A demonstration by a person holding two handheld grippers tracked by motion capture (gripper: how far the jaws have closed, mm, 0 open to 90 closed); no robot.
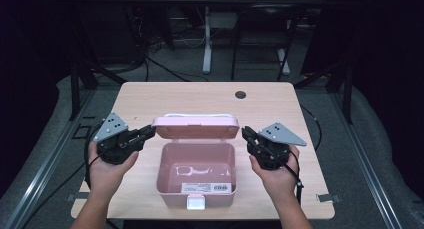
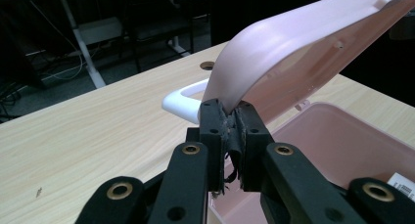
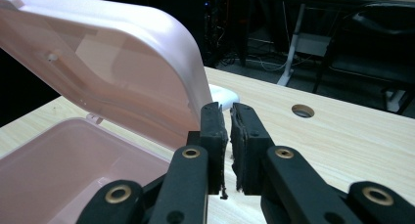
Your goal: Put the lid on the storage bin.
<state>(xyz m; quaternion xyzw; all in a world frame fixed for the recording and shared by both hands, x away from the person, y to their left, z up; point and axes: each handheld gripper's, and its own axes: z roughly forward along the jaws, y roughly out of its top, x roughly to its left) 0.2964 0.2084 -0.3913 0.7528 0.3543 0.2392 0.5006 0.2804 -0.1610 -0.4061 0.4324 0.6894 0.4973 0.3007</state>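
A pink plastic box (image 1: 165,181) stands open on the wooden table, a white latch (image 1: 195,203) on its front wall. Its lid (image 1: 196,126) is raised and leans over the box. My left gripper (image 1: 151,131) is at the lid's left end. In the left gripper view its jaws (image 2: 230,109) are shut on the corner of the lid (image 2: 293,53), and the white handle (image 2: 178,99) shows behind. My right gripper (image 1: 245,133) is at the lid's right end. Its jaws (image 3: 229,109) stand almost together, and the rim of the lid (image 3: 122,62) runs in at the left jaw's tip.
The table (image 1: 150,96) has a round cable hole (image 1: 240,94) near its far edge. Bare wood lies behind the box and on both sides of it. Beyond the table are a white desk leg (image 1: 207,39) and dark chair frames on grey floor.
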